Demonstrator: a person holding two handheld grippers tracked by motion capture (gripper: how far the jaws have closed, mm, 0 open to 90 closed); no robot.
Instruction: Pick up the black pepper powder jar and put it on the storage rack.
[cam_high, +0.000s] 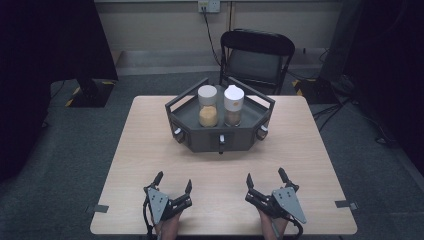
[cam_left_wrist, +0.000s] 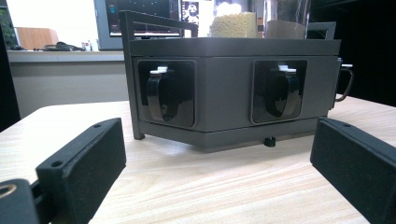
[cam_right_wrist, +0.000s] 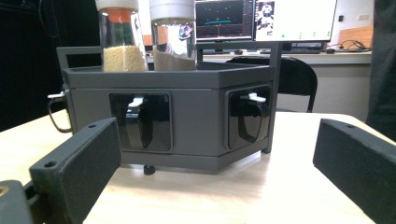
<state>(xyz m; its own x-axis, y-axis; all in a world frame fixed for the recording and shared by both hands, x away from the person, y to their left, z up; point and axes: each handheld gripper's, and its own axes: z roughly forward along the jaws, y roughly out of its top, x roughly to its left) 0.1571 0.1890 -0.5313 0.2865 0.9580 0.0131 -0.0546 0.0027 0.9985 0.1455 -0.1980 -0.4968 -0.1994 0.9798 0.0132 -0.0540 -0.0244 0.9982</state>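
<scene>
While both grippers, left and right, rest released, approaching the dark grey hexagonal plastic caddy squarely should keep its white-capped glass jars upright.

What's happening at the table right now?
A person holds the left gripper and right gripper low at the near edge of the table, both open and holding nothing. Both face the grey hexagonal tray at the table's middle, which carries the jar of yellow grains and the white-capped jar side by side. Nothing is touched.
</scene>
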